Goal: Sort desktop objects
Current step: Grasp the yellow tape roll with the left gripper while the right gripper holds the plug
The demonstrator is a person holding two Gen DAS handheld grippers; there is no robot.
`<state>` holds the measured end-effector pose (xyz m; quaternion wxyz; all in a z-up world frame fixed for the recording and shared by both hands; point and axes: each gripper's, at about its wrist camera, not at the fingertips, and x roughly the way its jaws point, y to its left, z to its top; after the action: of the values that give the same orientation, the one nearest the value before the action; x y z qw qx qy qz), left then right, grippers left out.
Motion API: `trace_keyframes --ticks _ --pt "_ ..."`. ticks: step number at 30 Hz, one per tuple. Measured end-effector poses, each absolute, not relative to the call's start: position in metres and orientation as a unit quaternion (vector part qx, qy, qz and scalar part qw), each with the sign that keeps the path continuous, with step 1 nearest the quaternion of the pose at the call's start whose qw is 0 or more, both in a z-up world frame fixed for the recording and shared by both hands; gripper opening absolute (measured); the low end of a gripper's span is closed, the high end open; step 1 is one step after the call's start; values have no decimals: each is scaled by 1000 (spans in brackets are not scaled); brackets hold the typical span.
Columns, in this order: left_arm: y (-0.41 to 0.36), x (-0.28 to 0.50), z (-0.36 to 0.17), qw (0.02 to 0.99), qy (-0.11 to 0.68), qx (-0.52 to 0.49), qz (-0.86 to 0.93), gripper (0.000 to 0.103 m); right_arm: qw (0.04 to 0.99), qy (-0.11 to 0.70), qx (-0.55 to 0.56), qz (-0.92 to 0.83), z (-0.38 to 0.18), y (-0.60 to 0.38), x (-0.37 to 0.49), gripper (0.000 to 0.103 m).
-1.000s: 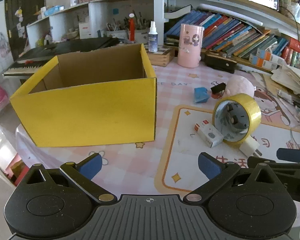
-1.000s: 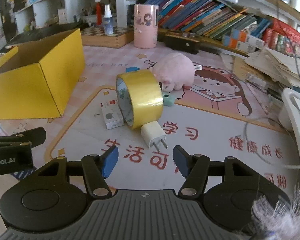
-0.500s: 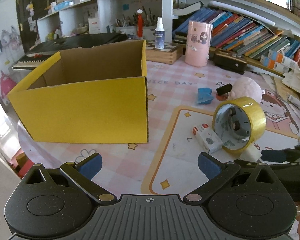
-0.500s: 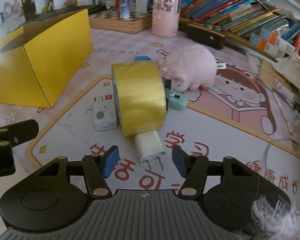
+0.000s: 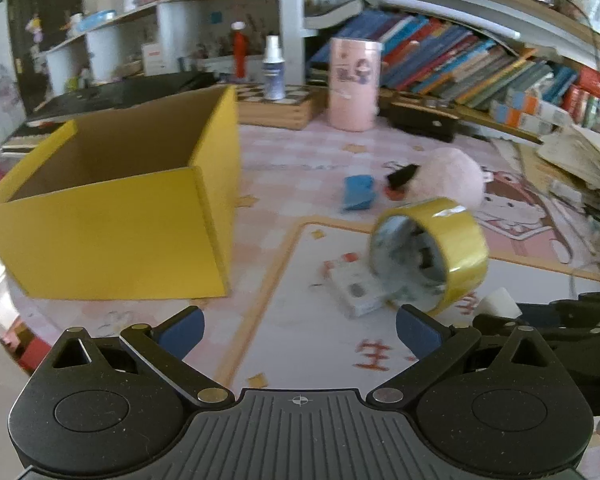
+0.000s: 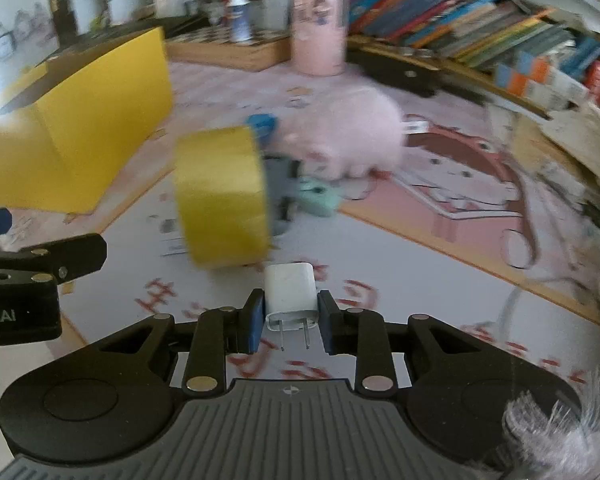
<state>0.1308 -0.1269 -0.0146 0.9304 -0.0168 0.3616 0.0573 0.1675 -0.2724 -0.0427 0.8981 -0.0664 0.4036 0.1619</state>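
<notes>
My right gripper (image 6: 288, 320) is shut on a white charger plug (image 6: 289, 294), its blue pads pressing both sides, prongs pointing back toward the camera. Just beyond it a yellow tape roll (image 6: 222, 196) stands on edge on the printed mat. In the left wrist view my left gripper (image 5: 298, 330) hangs open over the mat with nothing between its fingers; the tape roll (image 5: 432, 254) and a small white box (image 5: 356, 288) lie ahead of it, and the plug (image 5: 498, 306) shows at the right. An open yellow cardboard box (image 5: 112, 232) stands at the left.
A pink plush toy (image 6: 352, 132), a blue object (image 5: 358, 192), a black clip (image 5: 402, 176) and a mint-green item (image 6: 318, 196) lie behind the tape. A pink cylinder (image 5: 354, 84), a spray bottle (image 5: 273, 70) and rows of books line the back. Stacked papers sit at the right.
The right gripper moved forward and down to the white plug and shut on it. The left gripper drifted sideways, staying open; the yellow box now sits further left in its view.
</notes>
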Motion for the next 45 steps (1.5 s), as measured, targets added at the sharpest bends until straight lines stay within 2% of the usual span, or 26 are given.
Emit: trace_keyframes --ticks 16,37,40,41,42,45 --pt "-181 154 -10 940 339 9 -43 103 916 388 -19 97 -29 -332 162 26" --pt "-217 189 -45 904 415 52 -86 102 916 399 -3 44 -33 -363 160 26" --pt "-218 189 -47 904 417 54 -81 100 914 402 -2 42 -34 -365 158 26" --pt "-217 189 -48 905 414 56 -76 95 914 403 -2 41 -35 -366 158 26" --pt "-217 189 -48 906 412 59 -72 93 914 404 -2 41 -35 -366 157 26" --pt "-215 188 -47 907 412 57 -68 93 914 404 -3 41 -35 -366 156 26"
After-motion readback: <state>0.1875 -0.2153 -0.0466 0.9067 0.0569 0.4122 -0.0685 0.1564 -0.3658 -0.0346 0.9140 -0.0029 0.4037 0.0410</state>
